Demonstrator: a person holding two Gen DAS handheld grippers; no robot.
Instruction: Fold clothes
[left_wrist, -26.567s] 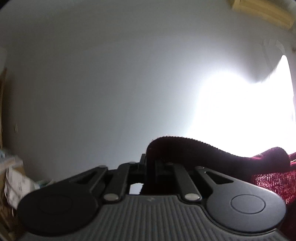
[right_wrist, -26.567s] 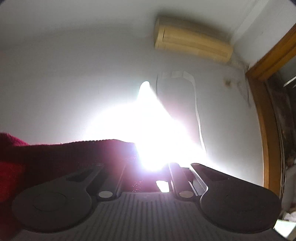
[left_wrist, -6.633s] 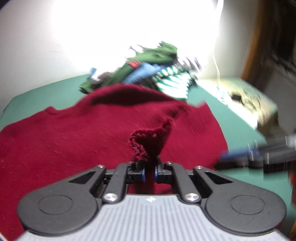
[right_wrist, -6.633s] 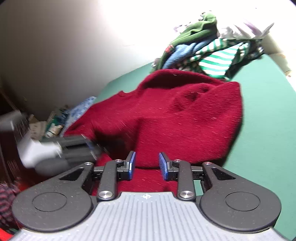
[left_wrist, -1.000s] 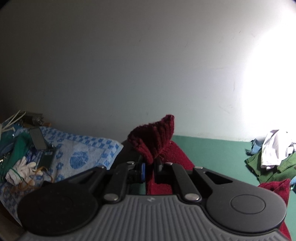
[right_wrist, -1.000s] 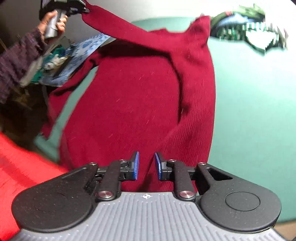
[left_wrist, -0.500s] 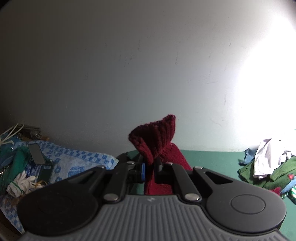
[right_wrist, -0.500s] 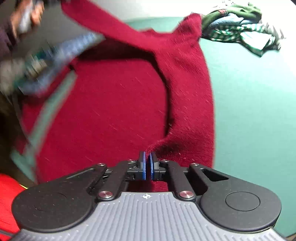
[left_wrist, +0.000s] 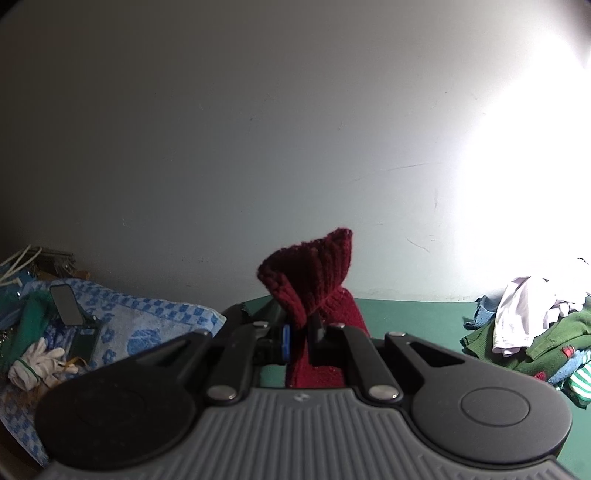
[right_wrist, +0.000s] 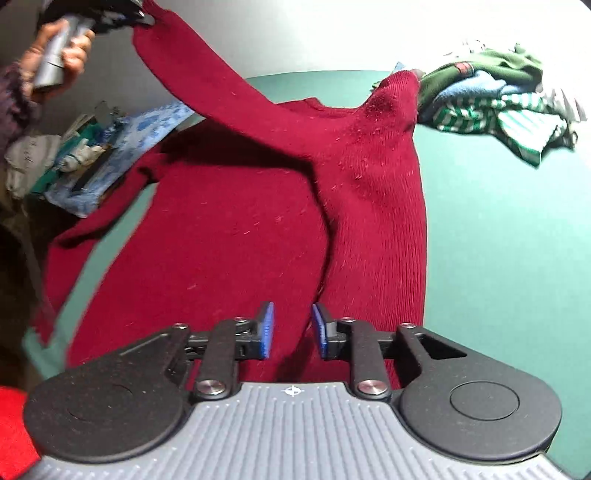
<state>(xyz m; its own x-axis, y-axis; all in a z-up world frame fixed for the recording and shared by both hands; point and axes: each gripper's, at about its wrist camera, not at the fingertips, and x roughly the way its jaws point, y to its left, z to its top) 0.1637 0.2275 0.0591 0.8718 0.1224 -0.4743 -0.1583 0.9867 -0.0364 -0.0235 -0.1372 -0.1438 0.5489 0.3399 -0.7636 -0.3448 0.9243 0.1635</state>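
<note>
Since a half second ago, the right gripper (right_wrist: 291, 330) has let go of the sweater's (right_wrist: 236, 236) hem and its jaws are opening, the blue pads clear of the red knit lying flat beneath them on the green table (right_wrist: 498, 229). Farther off, the left gripper (left_wrist: 300, 334), pressed together, pinches the cuff (left_wrist: 310, 273) and holds that sleeve raised above the sweater. Beyond lie a heap of clothes (right_wrist: 491, 99) and a blue towel (left_wrist: 147, 325).
</note>
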